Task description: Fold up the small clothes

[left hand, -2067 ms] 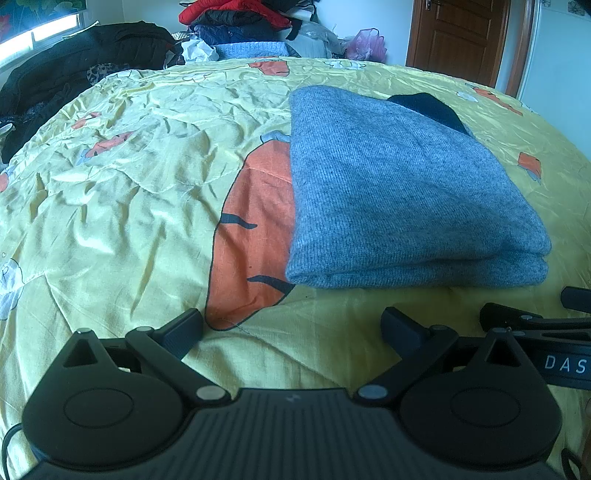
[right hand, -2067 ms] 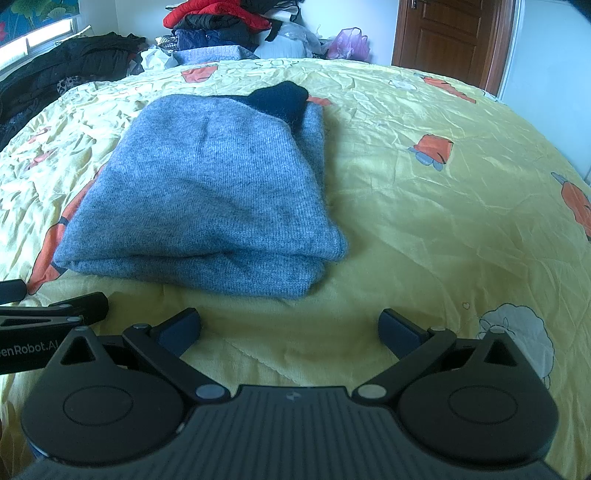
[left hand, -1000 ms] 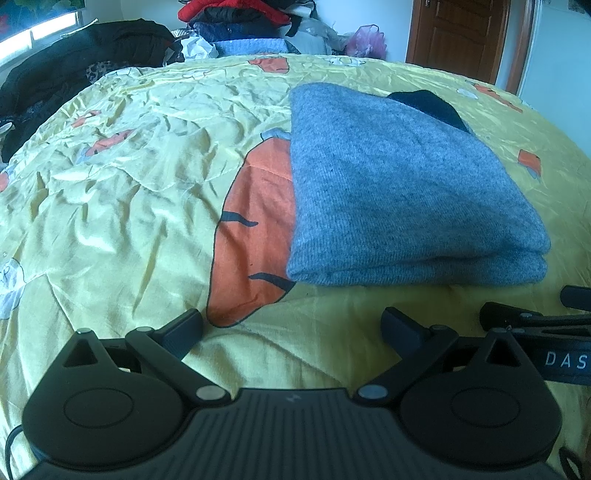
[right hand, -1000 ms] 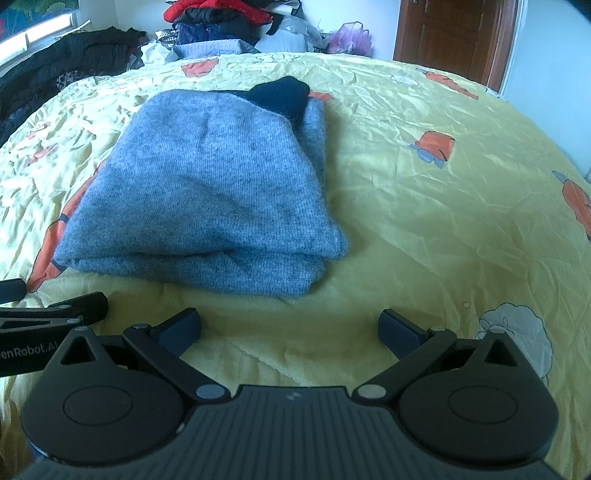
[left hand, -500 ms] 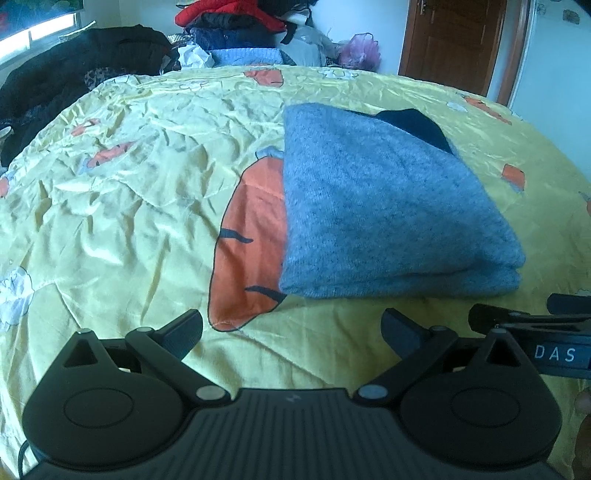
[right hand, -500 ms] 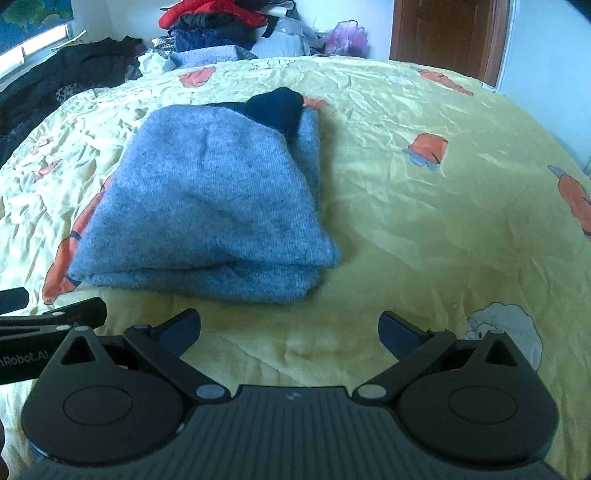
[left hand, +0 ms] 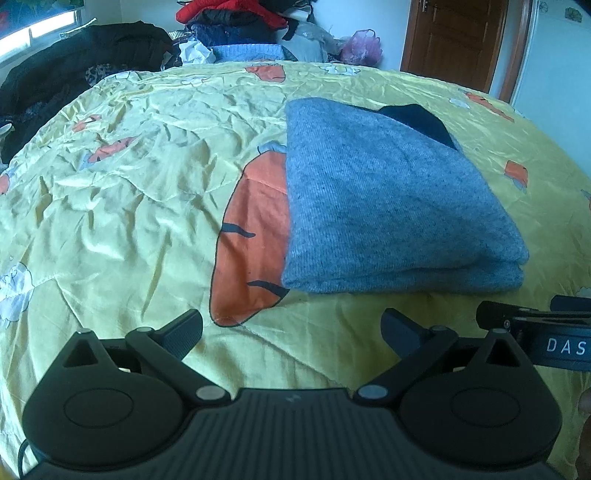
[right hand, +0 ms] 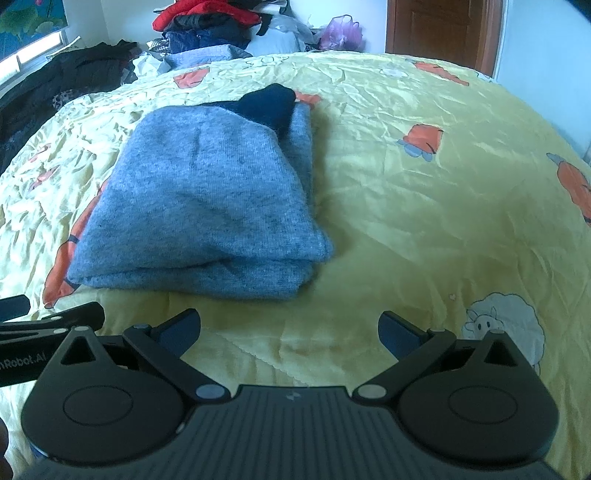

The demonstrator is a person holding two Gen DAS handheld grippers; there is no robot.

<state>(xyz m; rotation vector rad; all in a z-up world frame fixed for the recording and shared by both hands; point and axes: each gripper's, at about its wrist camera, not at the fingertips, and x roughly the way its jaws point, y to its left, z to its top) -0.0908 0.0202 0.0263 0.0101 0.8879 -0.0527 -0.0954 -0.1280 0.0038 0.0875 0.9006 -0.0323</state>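
Note:
A grey-blue knit garment (left hand: 388, 206) lies folded in a neat stack on the yellow bedspread (left hand: 129, 177), with a dark navy part (left hand: 417, 118) showing at its far end. It also shows in the right wrist view (right hand: 207, 206). My left gripper (left hand: 291, 328) is open and empty, just short of the fold's near left corner. My right gripper (right hand: 290, 328) is open and empty, just short of the fold's near right corner. Each gripper sees the other's side at the frame edge.
A pile of clothes (left hand: 229, 22) sits at the far end of the bed, with a black coat (left hand: 74, 55) at the far left. A brown door (left hand: 454, 37) stands at the back right. The bedspread has orange carrot prints (left hand: 251, 236).
Both grippers have drawn back and risen a little from the folded garment, so it looks smaller and farther. The garment has not moved. Both stay open.

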